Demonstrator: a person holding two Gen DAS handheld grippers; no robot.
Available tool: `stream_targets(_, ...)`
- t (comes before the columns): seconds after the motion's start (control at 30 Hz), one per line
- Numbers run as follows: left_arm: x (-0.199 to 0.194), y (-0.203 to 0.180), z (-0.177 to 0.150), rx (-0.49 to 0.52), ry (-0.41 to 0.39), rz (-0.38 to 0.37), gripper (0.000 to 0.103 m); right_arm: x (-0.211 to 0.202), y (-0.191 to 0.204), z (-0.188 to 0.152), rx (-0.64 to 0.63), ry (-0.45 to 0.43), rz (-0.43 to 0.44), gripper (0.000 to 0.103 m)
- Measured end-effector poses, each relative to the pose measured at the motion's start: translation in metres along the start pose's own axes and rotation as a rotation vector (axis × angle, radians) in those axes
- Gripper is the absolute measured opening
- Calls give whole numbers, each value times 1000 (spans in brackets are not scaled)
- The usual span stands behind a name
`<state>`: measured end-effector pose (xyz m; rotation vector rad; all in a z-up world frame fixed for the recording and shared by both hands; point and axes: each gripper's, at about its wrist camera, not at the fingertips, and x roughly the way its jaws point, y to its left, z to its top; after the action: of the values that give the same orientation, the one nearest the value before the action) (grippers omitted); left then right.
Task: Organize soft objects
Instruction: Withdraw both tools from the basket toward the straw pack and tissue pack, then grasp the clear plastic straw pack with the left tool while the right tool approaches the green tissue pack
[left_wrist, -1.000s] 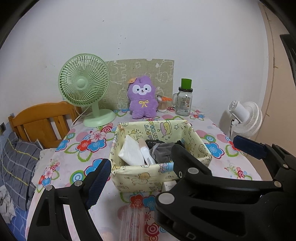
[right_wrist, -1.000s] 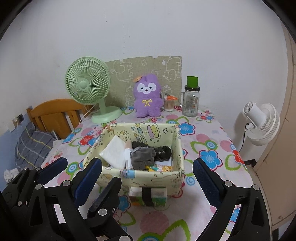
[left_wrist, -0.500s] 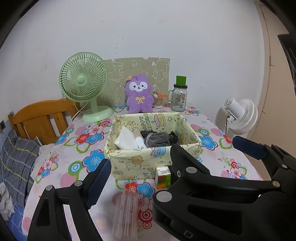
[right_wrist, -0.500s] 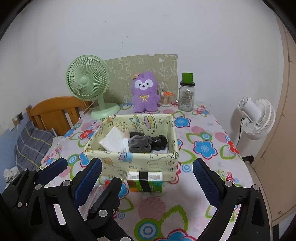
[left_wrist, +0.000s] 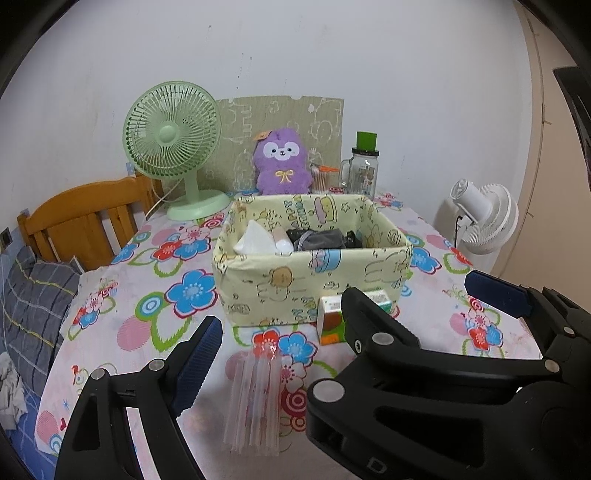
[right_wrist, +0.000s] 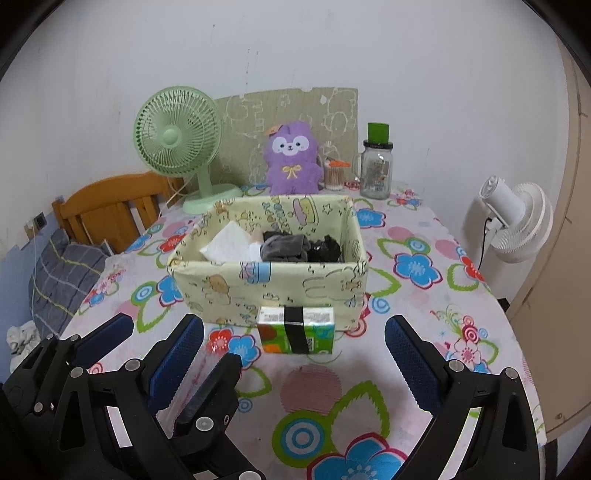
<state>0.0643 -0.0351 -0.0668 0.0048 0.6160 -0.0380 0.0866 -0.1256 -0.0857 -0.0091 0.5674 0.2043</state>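
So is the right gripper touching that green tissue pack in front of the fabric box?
Apart. In the right wrist view the right gripper stands open, and bare tablecloth shows between its fingertips and the green tissue pack.

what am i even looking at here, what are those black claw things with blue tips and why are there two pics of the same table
Those claws are hand-held grippers: a person carries one in each hand, and a wide-angle camera on each looks forward along its fingers. One picture comes from the left gripper, the other from the right gripper; each also catches the other. Both are open and hold nothing. On the flowered tablecloth stands a fabric basket of soft items, a small green carton in front, a clear plastic packet nearer. Behind: a purple plush toy, green fan, glass jar.
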Motion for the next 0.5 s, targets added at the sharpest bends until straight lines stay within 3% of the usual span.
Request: stream_targets(0.5, 21, 11, -27, -16, 69, 15, 85, 27, 9, -25, -15, 80, -13, 100)
